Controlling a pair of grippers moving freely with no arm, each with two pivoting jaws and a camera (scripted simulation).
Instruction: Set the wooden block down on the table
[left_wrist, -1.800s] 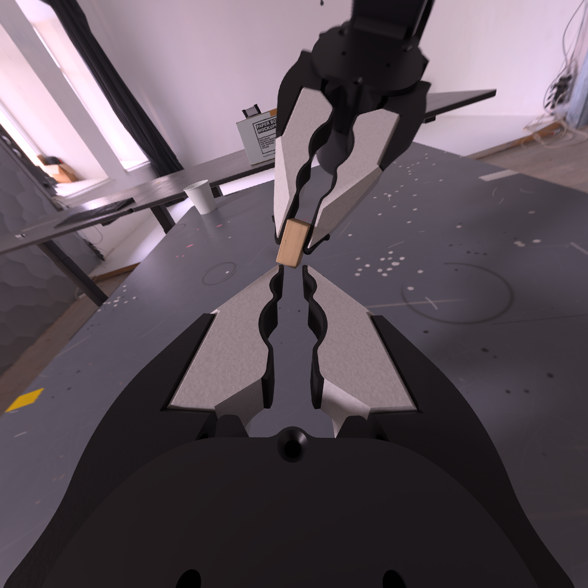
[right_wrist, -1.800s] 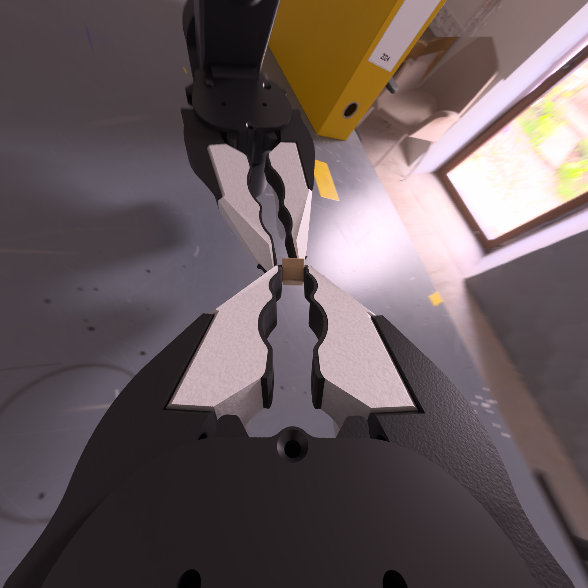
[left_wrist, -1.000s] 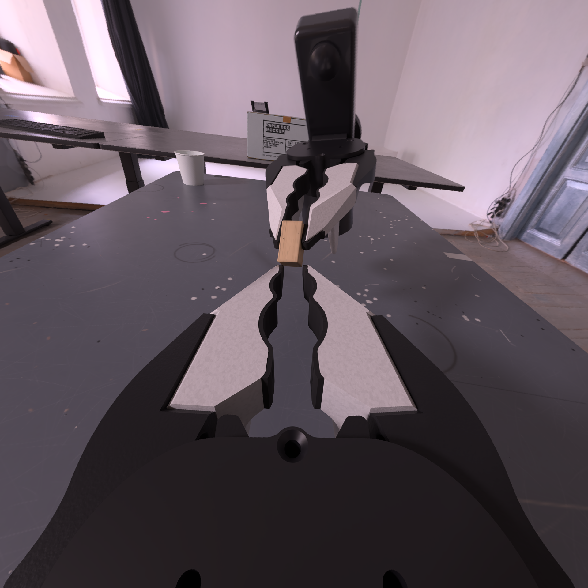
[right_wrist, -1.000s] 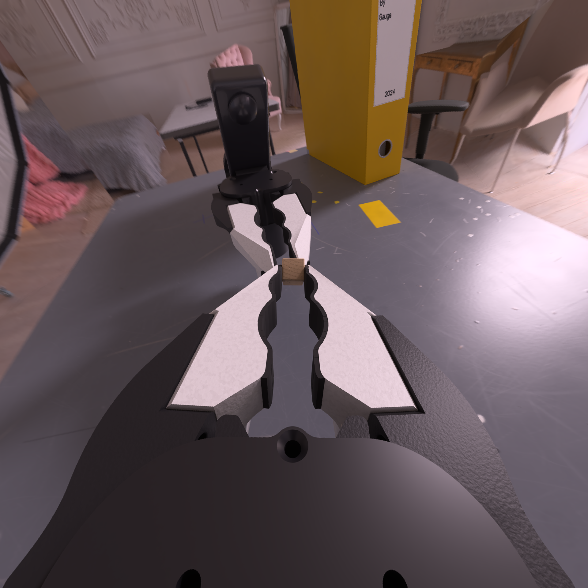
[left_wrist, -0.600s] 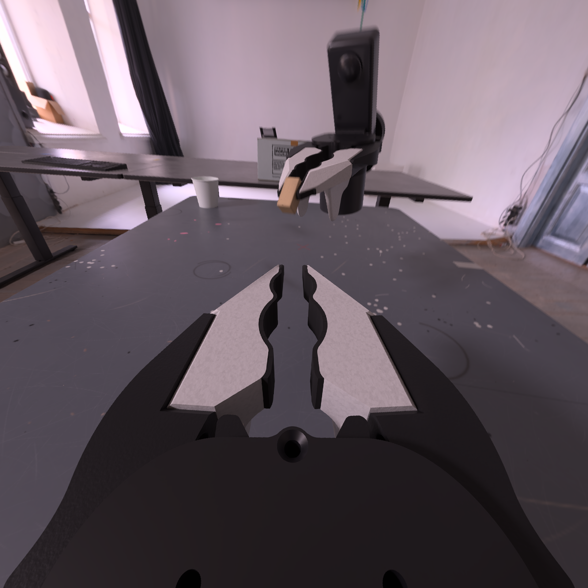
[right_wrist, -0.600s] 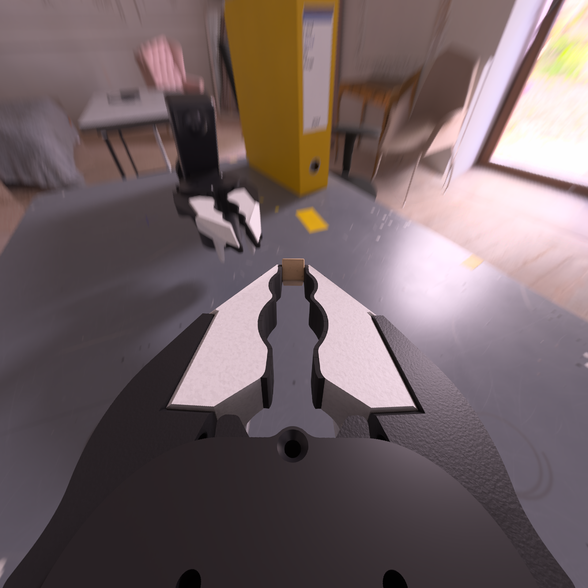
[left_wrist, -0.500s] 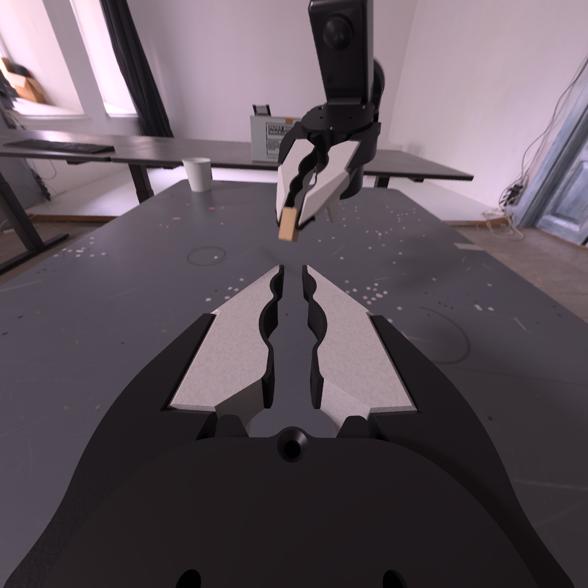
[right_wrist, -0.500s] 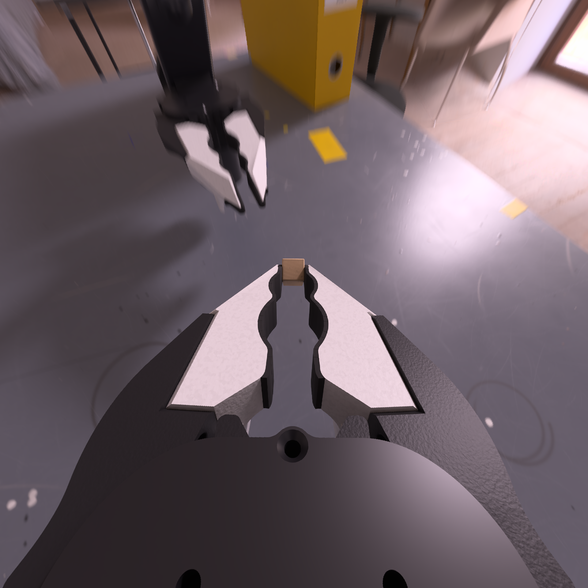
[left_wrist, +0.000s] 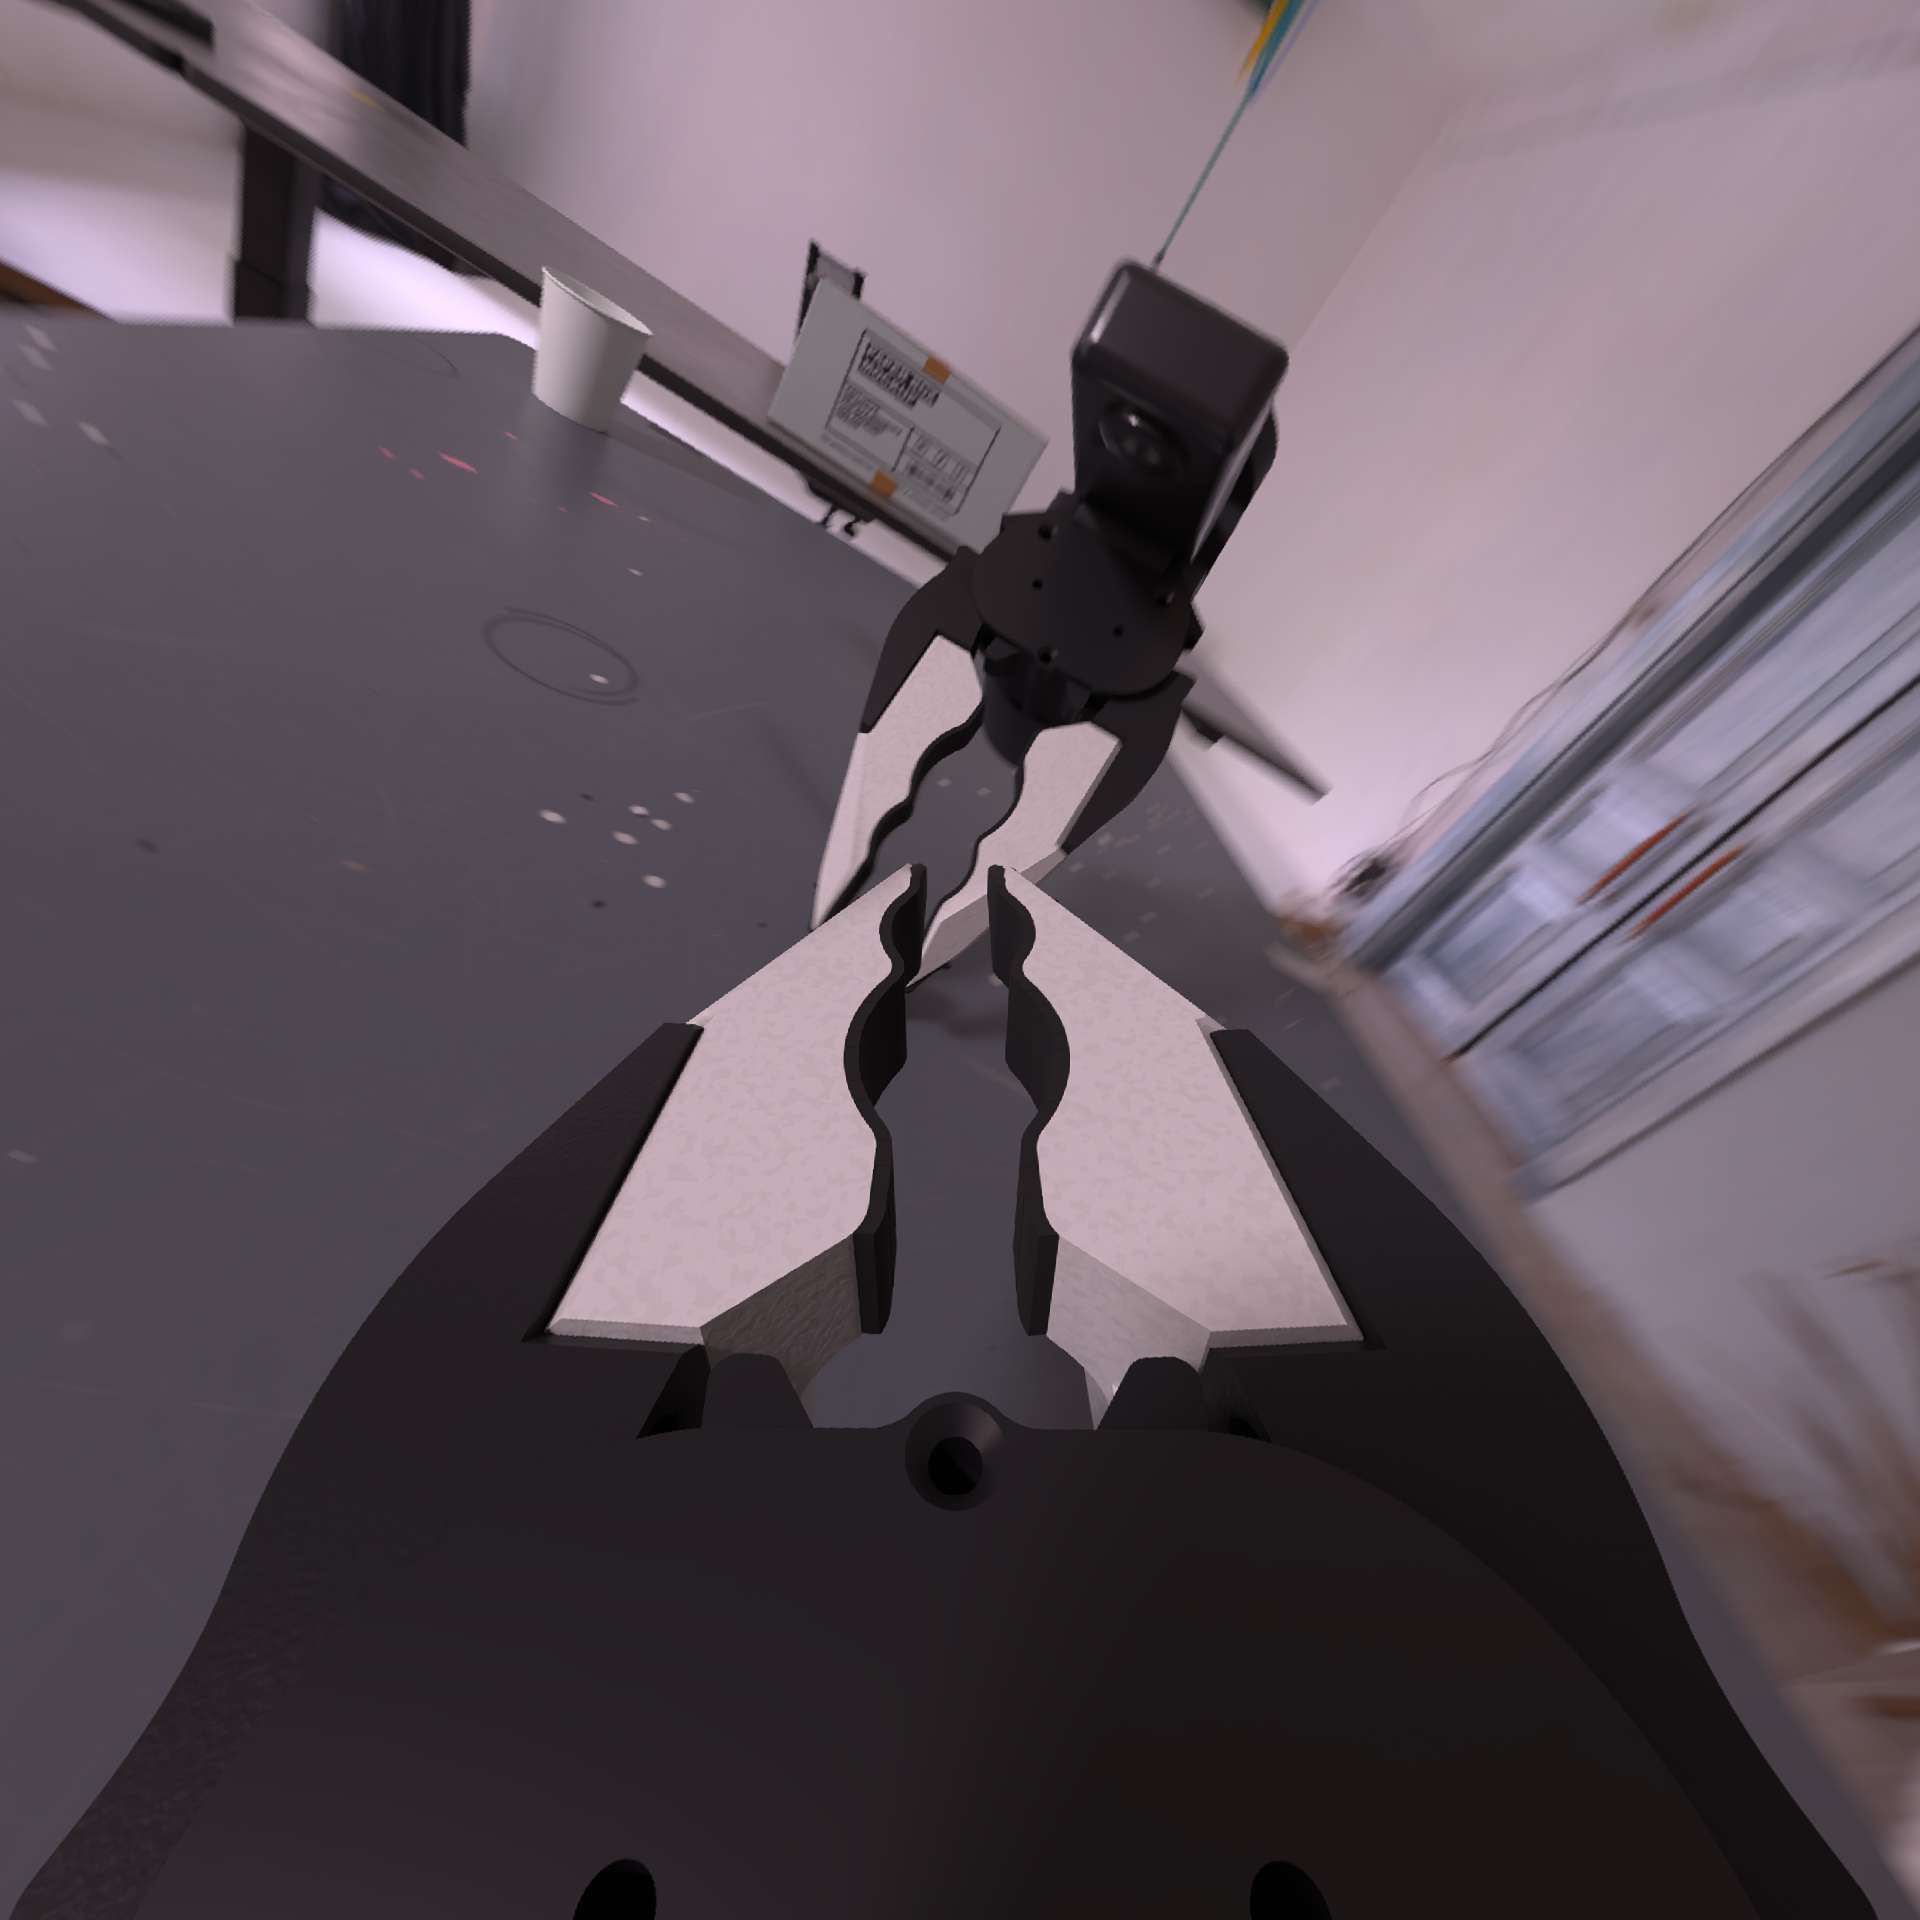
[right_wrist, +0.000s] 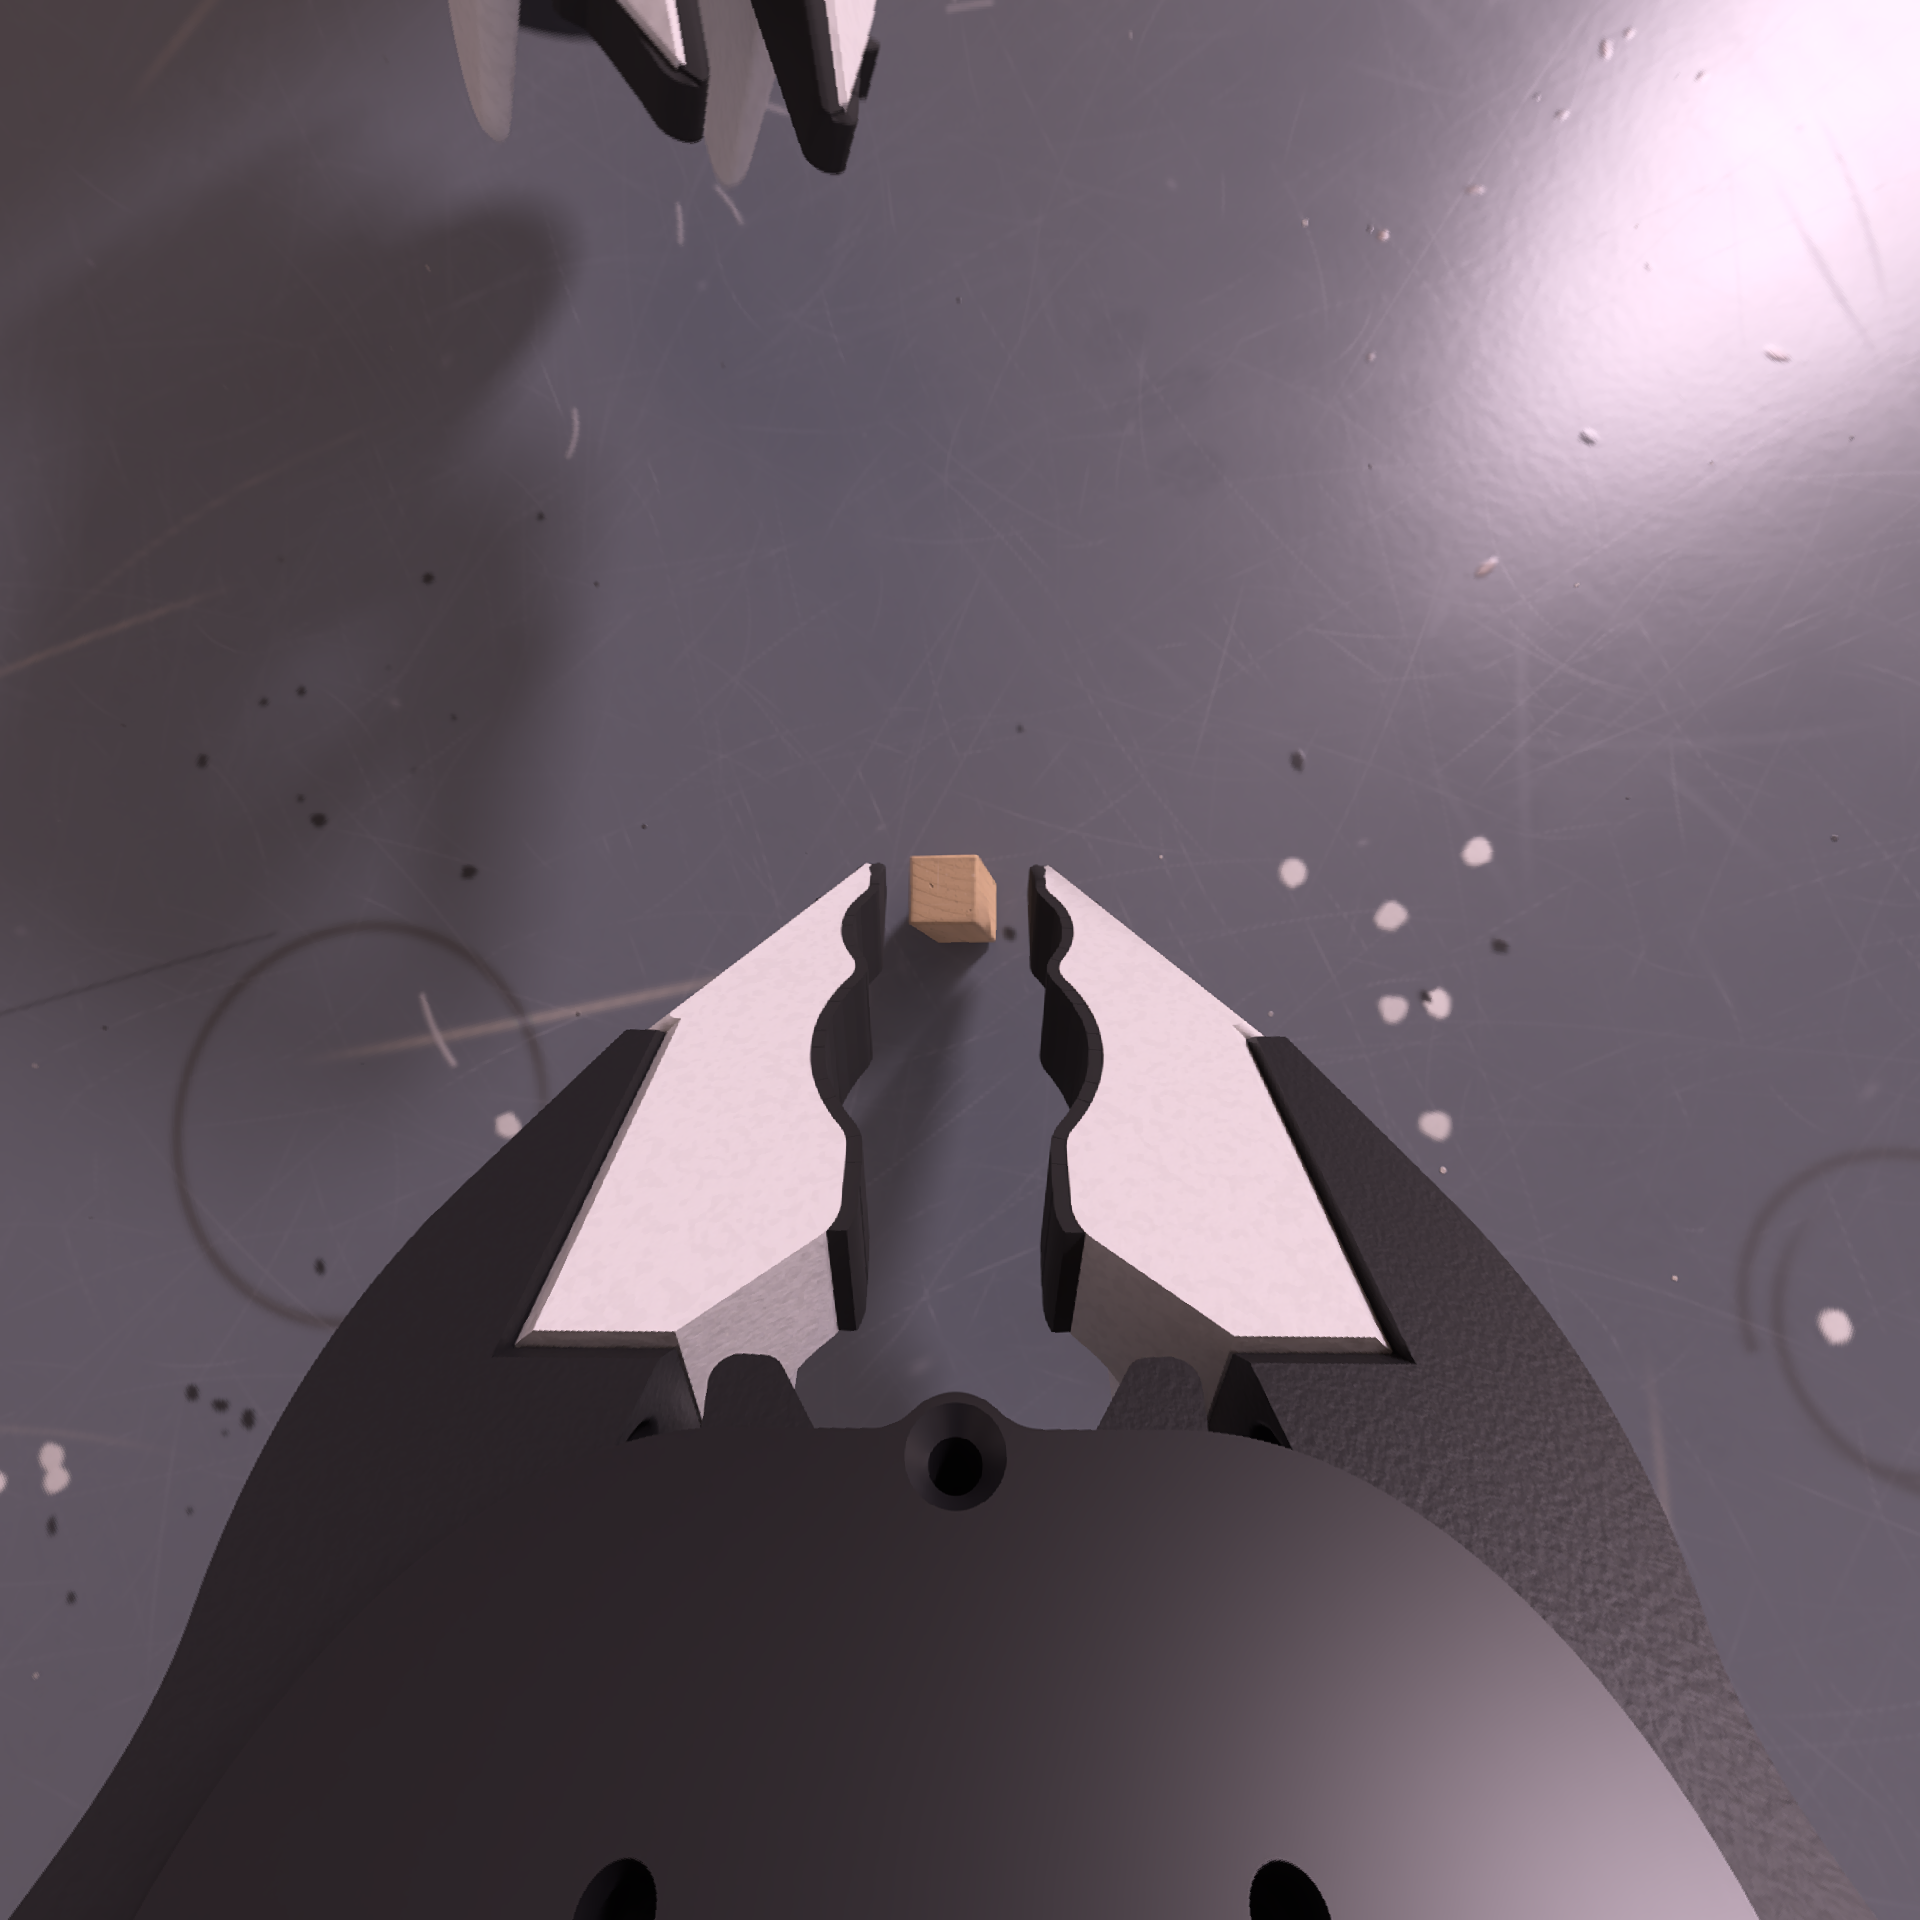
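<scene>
The small wooden block (right_wrist: 951, 902) stands free between the fingertips of my right gripper (right_wrist: 951, 871), with a gap on each side. It seems to rest on the grey table (right_wrist: 1351, 520), its shadow right against it. My right gripper is open and points down at the table. My left gripper (left_wrist: 954, 883) has its fingers slightly apart with nothing between them. Its fingertips (right_wrist: 732, 114) show at the top of the right wrist view. In the left wrist view the right gripper's fingers (left_wrist: 862, 831) point down at the table (left_wrist: 312, 831), and the block is hidden.
A white paper cup (left_wrist: 582, 348) stands at the table's far edge. A white box (left_wrist: 904, 416) sits on a dark desk behind it. A blurred door is at the right. Faint rings (right_wrist: 353, 1122) and paint specks mark the table.
My right gripper has tipped down toward the table and opened, letting go of the block. My left gripper has drawn back and tilted, still empty.
</scene>
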